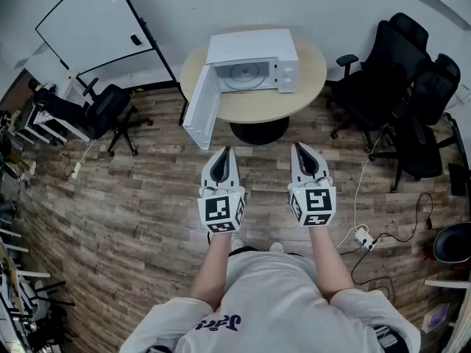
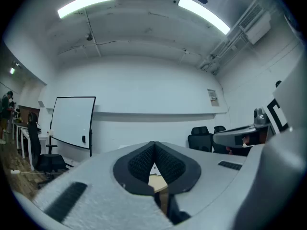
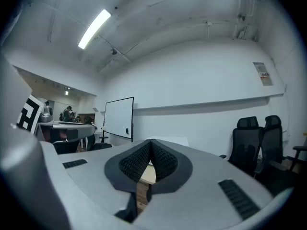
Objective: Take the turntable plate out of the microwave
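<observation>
Left gripper (image 1: 225, 151) and right gripper (image 1: 297, 147) have fingers closed, empty, well apart from the microwave (image 1: 254, 63).

A wood-plank floor (image 1: 125, 204) lay under a round beige table (image 1: 313, 72) on a black pedestal. Black office chairs (image 1: 397, 94) stood at right. A single desk chair (image 1: 110, 109) stood at left near a free-standing whiteboard (image 1: 88, 20). The walls (image 2: 153, 90) were white, and two ceiling strip lights (image 2: 87, 3) were lit.
</observation>
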The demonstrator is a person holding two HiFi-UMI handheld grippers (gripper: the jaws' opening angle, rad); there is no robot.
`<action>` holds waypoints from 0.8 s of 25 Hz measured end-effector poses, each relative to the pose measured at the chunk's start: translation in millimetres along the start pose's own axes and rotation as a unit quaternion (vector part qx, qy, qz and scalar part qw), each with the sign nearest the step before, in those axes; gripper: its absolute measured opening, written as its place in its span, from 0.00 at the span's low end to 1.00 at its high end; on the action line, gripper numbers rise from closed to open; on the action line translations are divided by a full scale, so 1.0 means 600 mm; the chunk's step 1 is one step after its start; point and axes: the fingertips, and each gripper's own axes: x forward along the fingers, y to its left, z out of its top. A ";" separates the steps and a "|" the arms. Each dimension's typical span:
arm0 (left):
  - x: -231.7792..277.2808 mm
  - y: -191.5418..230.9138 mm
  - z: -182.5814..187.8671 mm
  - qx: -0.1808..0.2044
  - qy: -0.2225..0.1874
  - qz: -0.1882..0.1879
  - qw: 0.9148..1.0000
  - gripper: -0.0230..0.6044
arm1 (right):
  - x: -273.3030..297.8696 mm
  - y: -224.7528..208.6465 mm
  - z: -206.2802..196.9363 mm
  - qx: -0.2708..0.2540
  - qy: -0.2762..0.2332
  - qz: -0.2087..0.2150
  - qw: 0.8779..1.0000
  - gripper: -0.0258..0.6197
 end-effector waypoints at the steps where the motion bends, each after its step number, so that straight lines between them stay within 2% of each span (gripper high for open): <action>1: -0.004 -0.004 0.001 -0.004 -0.004 -0.002 1.000 0.06 | -0.006 -0.002 -0.003 0.008 -0.002 0.004 1.000 0.06; 8: 0.004 -0.053 -0.023 -0.021 0.011 -0.026 0.999 0.06 | -0.023 -0.031 -0.020 0.040 -0.002 0.007 0.999 0.06; 11: 0.017 -0.067 -0.033 -0.030 0.015 -0.041 0.999 0.06 | -0.018 -0.020 -0.022 0.064 -0.012 0.038 0.997 0.06; 14: 0.033 -0.079 -0.051 -0.033 0.019 -0.052 0.998 0.06 | -0.010 -0.017 -0.034 0.059 -0.007 0.044 0.997 0.06; 16: 0.045 -0.084 -0.068 -0.036 0.025 -0.059 0.997 0.06 | 0.001 -0.016 -0.054 0.056 0.012 0.039 0.998 0.06; 20: 0.093 -0.084 -0.089 -0.041 0.027 -0.075 0.996 0.06 | 0.057 -0.024 -0.122 0.071 0.094 0.047 0.992 0.06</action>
